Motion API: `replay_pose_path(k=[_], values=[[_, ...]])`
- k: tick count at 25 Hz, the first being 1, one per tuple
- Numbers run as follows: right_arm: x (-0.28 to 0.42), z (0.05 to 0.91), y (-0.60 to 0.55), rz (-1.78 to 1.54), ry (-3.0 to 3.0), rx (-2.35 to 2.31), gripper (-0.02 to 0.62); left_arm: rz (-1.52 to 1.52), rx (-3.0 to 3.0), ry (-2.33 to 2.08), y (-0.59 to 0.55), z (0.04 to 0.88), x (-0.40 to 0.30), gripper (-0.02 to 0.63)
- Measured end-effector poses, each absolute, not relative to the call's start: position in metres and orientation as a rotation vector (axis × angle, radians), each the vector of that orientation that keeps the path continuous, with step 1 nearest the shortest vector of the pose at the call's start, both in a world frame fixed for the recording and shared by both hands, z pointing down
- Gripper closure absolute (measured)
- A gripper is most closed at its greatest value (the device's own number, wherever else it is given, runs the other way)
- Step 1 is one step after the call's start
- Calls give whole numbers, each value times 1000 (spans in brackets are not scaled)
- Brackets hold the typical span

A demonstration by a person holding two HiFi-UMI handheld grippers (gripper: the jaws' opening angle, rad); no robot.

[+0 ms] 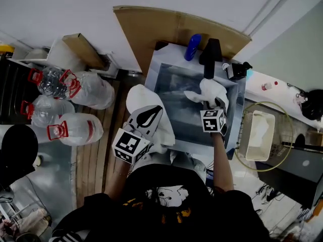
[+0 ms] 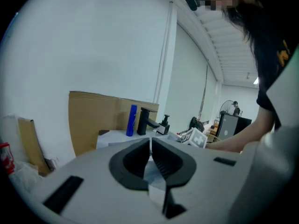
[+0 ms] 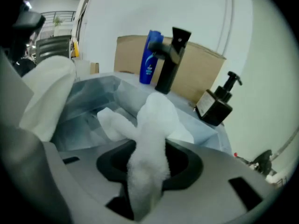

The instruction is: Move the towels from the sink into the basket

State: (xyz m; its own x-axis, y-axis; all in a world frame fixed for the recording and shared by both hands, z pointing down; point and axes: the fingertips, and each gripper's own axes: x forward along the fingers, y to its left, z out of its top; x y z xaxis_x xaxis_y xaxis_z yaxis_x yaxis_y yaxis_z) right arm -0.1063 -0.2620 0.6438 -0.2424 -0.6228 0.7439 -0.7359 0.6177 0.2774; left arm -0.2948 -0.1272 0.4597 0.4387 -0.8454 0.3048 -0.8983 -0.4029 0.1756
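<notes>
Nearest the person, the left gripper [image 1: 147, 119] lay over the sink's [image 1: 176, 87] left rim with its jaws pressed together on nothing that I could see. It looked parked there, out of the working hand's way. Under it a second towel [image 1: 143, 99] was draped across that same rim, half in and half out of the sink, so by my reckoning it had yet to be carried over.

Just inside the sink's right wall, the right gripper [image 3: 149, 158] had its jaws clenched on a bunched fold of a white towel [image 3: 156, 118]. The cloth stood up between the pads while its loose end trailed onto the basin floor. Gripping it at the gathered middle seemed sensible, since soft terry would slump from a corner hold.

Beyond the sink's right edge stood the wire basket [image 1: 284, 114], holding something white and blocky. I couldn't say whether it was a towel.

At the sink's back rim rose the black faucet [image 1: 211, 57], with a blue bottle [image 1: 192, 47] to its left and a dark soap pump [image 3: 216, 104] to its right. Behind the sink a cardboard sheet [image 1: 151, 29] leaned on the wall.
</notes>
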Motion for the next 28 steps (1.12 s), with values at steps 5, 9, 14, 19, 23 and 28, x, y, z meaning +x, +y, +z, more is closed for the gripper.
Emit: replay_pose_path(k=[5, 9, 14, 19, 23, 28], values=[[-98, 581, -242, 254, -2098, 1199, 448, 223, 2452, -1418, -133, 454, -274, 586], [-86, 535, -224, 351, -2200, 1301, 448, 204, 2546, -1311, -139, 440, -245, 586], [-68, 487, -208, 380, -2273, 1400, 448, 178, 2622, -1205, -145, 430, -213, 586], [-40, 454, -195, 371, -2291, 1483, 448, 163, 2673, -1120, -148, 422, -180, 586], [-14, 439, -187, 395, -2317, 1544, 448, 155, 2710, -1062, -148, 414, -149, 586], [27, 418, -179, 411, -2363, 1596, 448, 162, 2740, -1011, -149, 406, -103, 586]])
